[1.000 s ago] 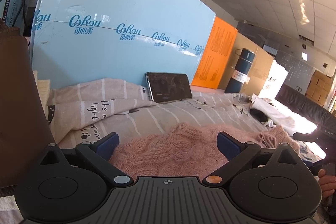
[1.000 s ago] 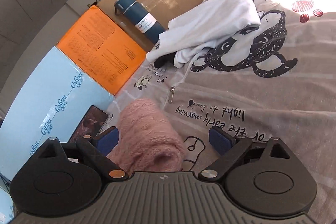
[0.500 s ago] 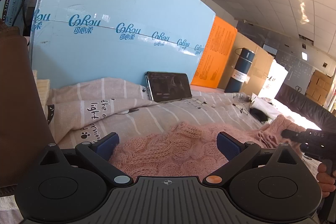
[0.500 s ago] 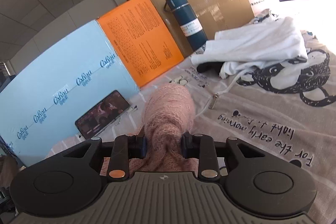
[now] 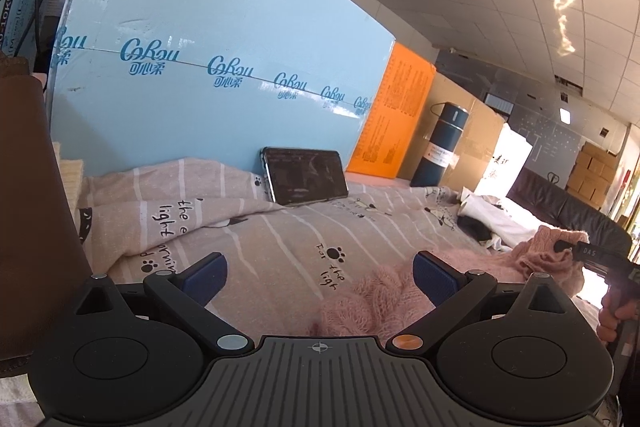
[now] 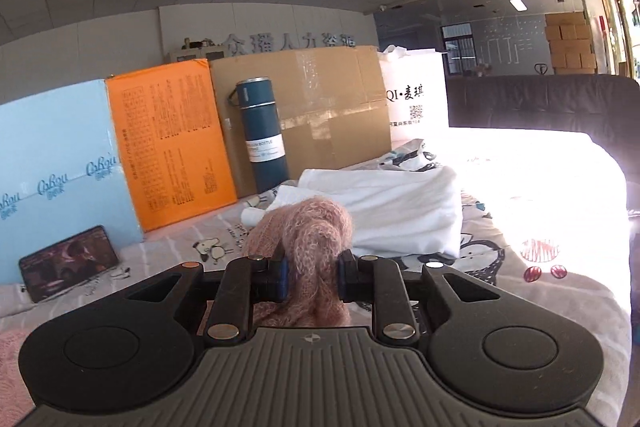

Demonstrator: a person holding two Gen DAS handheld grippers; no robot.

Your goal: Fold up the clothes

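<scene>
A pink knitted sweater (image 5: 376,299) lies on the printed bedsheet (image 5: 280,227). In the left wrist view it stretches from under my right finger toward the right edge. My left gripper (image 5: 318,273) is open and empty, low over the sheet, with the sweater's near end just by its right pad. My right gripper (image 6: 311,277) is shut on a bunched end of the pink sweater (image 6: 316,223) and holds it raised. The right gripper also shows in the left wrist view (image 5: 576,251), gripping that end.
A white garment (image 6: 384,211) lies crumpled on the sheet (image 6: 520,287) behind the raised sweater. A phone (image 5: 304,175) leans on the blue box (image 5: 208,67). An orange box (image 6: 172,143), a blue flask (image 6: 262,143) and a cardboard box (image 6: 320,103) line the back.
My right gripper closed on the sweater's end and lifted it, pulling the sweater to the right. The sweater slid out from between my left fingers, which stayed open.
</scene>
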